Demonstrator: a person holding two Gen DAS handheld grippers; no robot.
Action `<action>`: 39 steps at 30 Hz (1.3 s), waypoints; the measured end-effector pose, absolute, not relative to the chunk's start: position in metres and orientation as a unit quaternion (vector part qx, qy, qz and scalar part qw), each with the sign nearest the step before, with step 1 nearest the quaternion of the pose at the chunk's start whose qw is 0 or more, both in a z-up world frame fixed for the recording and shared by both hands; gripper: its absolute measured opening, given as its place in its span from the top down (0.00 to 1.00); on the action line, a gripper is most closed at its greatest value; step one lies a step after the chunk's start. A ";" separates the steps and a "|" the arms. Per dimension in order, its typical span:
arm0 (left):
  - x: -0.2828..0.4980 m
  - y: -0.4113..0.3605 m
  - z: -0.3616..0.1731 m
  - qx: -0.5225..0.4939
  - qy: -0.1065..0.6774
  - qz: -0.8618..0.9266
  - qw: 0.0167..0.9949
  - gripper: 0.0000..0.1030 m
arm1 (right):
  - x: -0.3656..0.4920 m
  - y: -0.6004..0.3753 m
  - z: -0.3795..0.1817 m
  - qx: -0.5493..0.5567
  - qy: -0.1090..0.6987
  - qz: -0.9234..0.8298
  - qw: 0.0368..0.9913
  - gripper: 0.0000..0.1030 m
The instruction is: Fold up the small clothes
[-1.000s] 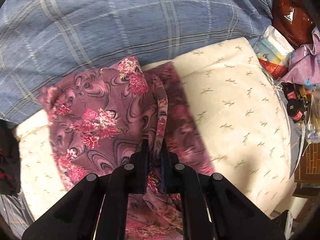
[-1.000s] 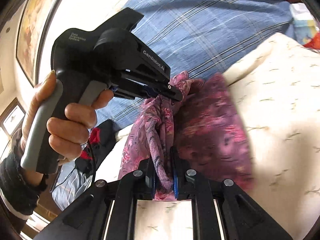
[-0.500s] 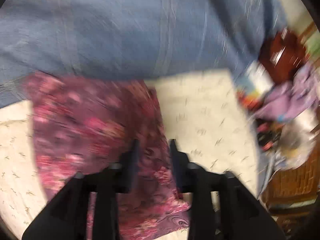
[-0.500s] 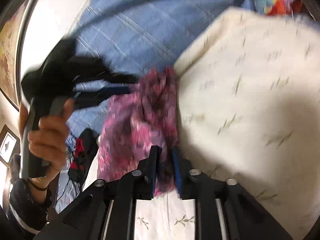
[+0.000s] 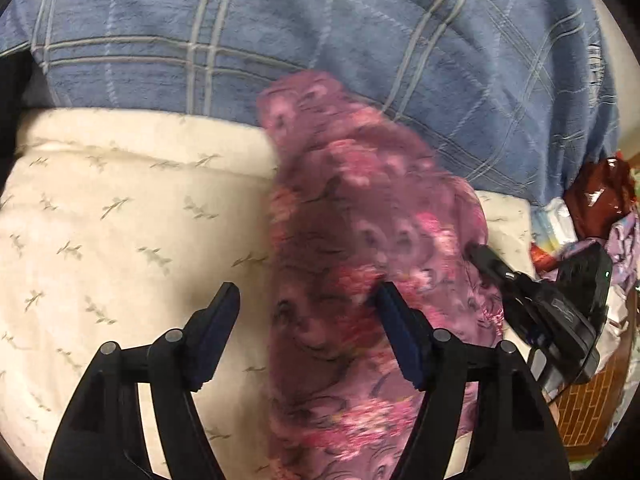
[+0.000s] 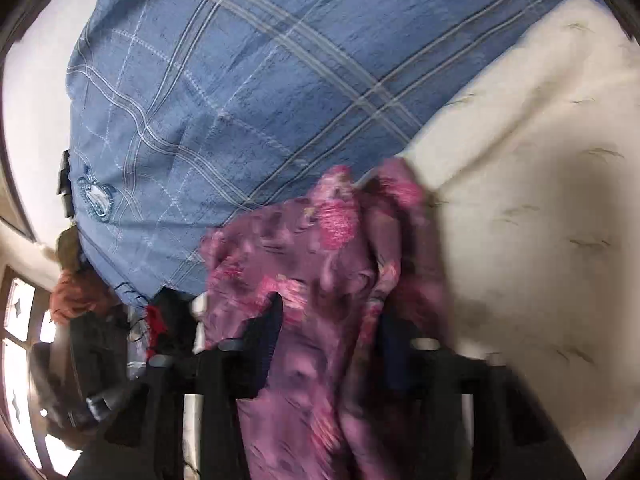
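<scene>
Left hand-held gripper (image 5: 306, 312) jaws opening, right hand-held gripper (image 6: 332, 320) jaws spread, closing around purple floral garment (image 5: 360, 216)

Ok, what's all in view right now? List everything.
garment: 1, purple floral, on the cushion, top edge against the blanket
cushion: 1, cream with a leaf print, under the garment
blanket: 1, blue plaid, behind the cushion
clutter: several pieces, brown and mixed colours, far right, too blurred to name
left gripper: 1, black, jaws opening above the garment, not pressing it
right gripper: 1, black, jaws closing, garment between them
</scene>
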State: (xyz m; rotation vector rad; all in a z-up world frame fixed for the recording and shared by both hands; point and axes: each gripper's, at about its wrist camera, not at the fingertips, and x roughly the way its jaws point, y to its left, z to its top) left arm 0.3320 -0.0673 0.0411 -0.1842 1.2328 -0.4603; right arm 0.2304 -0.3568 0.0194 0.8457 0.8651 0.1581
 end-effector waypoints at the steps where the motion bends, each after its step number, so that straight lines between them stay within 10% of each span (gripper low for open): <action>1: 0.332 -0.069 0.045 -0.084 0.561 -0.216 0.795 0.34 | 0.230 -0.354 0.033 0.376 0.385 0.086 0.839 0.92; 7: 0.349 -0.092 0.022 -0.042 0.570 -0.186 0.799 0.52 | 0.237 -0.367 0.018 0.329 0.408 0.017 0.851 0.92; 15: 0.333 -0.087 0.026 -0.034 0.560 -0.177 0.809 0.52 | 0.218 -0.375 0.021 0.343 0.413 0.046 0.843 0.82; 19: 0.319 -0.092 0.031 -0.022 0.554 -0.172 0.814 0.52 | 0.185 -0.377 0.023 0.360 0.411 0.072 0.834 0.57; 22: 0.305 -0.105 0.028 -0.025 0.556 -0.164 0.814 0.52 | 0.185 -0.366 0.015 0.349 0.434 0.078 0.827 0.58; 25: 0.286 -0.107 0.033 -0.024 0.553 -0.162 0.817 0.52 | 0.180 -0.350 0.029 0.309 0.423 0.087 0.847 0.86; 30: 0.272 -0.101 0.032 -0.010 0.552 -0.152 0.820 0.52 | 0.181 -0.346 0.019 0.281 0.435 0.035 0.855 0.85; 36: 0.256 -0.091 0.041 0.019 0.547 -0.149 0.823 0.51 | 0.150 -0.358 0.027 0.335 0.408 0.041 0.848 0.75; 39: 0.233 -0.068 0.034 -0.039 0.564 -0.177 0.806 0.35 | 0.114 -0.365 0.022 0.374 0.401 0.050 0.835 0.55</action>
